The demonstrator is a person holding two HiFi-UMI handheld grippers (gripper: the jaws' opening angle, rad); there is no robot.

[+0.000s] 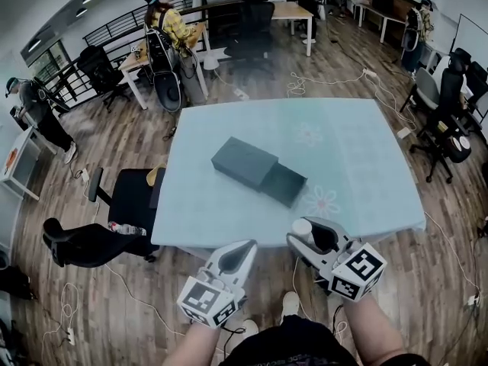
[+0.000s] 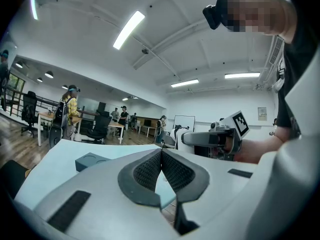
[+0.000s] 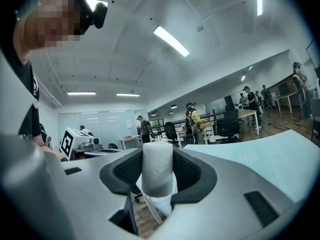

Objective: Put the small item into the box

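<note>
A dark box (image 1: pixel 244 162) with its drawer (image 1: pixel 284 185) pulled out toward me lies in the middle of the pale blue table (image 1: pixel 358 143). My right gripper (image 1: pixel 303 233) hovers just off the table's near edge, shut on a small white cylinder (image 1: pixel 302 226), which stands upright between the pads (image 3: pixel 157 171). My left gripper (image 1: pixel 245 252) is beside it on the left, also short of the table edge, jaws shut with nothing between them (image 2: pixel 161 166). The box (image 2: pixel 92 160) shows low at left in the left gripper view.
A black office chair (image 1: pixel 114 212) stands at the table's left side. Another chair (image 1: pixel 446 117) is at the right. Cables run across the wooden floor. Several people stand at desks (image 1: pixel 171 40) at the far end.
</note>
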